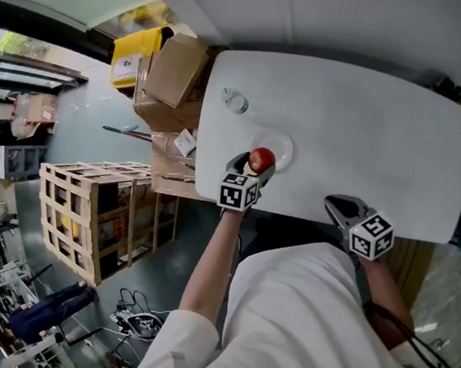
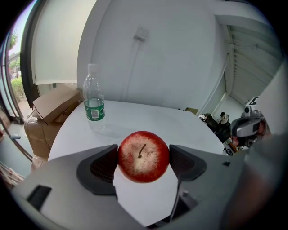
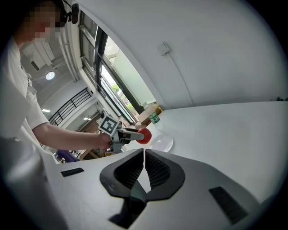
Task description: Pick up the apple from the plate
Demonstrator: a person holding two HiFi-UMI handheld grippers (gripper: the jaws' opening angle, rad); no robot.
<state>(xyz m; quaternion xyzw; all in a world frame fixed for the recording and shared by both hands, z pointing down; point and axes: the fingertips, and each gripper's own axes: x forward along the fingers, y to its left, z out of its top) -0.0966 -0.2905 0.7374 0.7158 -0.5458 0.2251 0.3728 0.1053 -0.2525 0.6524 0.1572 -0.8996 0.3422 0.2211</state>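
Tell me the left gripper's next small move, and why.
Probably raise the apple a little, straight up from the plate. The left gripper grips it on both sides, so the hold looks sound, but the right gripper view shows the apple only just above the plate's rim; extra height would clear it.

Left gripper [image 1: 253,169]: jaws clamped on either side of the apple [image 1: 261,159], pitched downward, forearm outstretched.
Right gripper [image 1: 338,205]: jaws together, nothing between them, over the desk's [image 1: 370,129] near edge.

Water bottle [image 2: 94,105] upright on white table [image 2: 148,119], cardboard boxes [image 2: 54,103] beside it
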